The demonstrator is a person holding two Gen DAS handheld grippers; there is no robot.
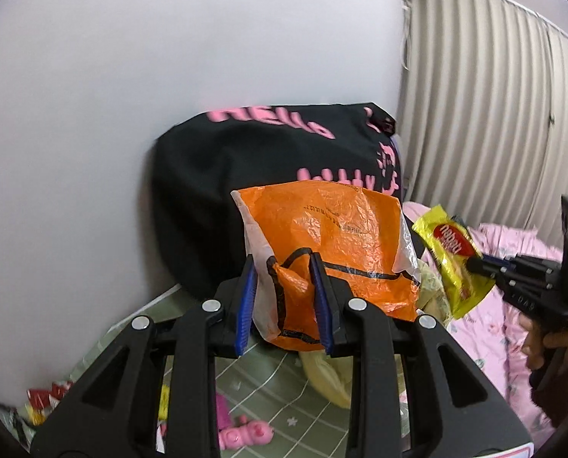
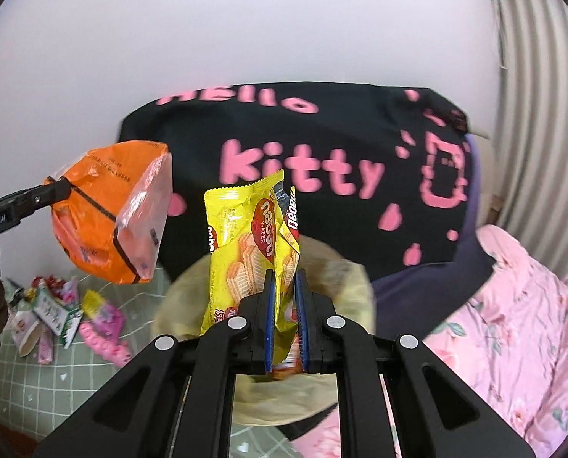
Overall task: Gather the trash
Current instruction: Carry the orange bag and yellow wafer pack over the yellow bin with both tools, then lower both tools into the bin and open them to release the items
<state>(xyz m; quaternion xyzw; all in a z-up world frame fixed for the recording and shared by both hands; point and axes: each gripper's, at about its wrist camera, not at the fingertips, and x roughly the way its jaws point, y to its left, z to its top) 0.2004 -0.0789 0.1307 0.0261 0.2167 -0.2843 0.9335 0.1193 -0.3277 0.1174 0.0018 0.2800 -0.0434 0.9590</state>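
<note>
1. Wrappers are up in the air, one in each tongs.
2. Left tongs [image 1: 284,301] pinch an orange bag [image 1: 337,244]: crinkled glossy film, black seam lines, clear side panel, puffed and creased.
3. Right tongs [image 2: 285,324] pinch a yellow wafer wrapper [image 2: 245,252]: shiny foil, red oval logo, torn top.
4. Behind both: a black fabric cushion [image 2: 322,145] with pink lettering.
5. Below the left tongs, loose packets [image 2: 51,313] lie on a green checked sheet [image 2: 28,389].
6. Right of the right tongs: a pink quilt [image 2: 512,324].

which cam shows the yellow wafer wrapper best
The right wrist view: the yellow wafer wrapper fills the centre, print readable, clamped in the right gripper. The left wrist view shows it small, at the right edge.
</note>
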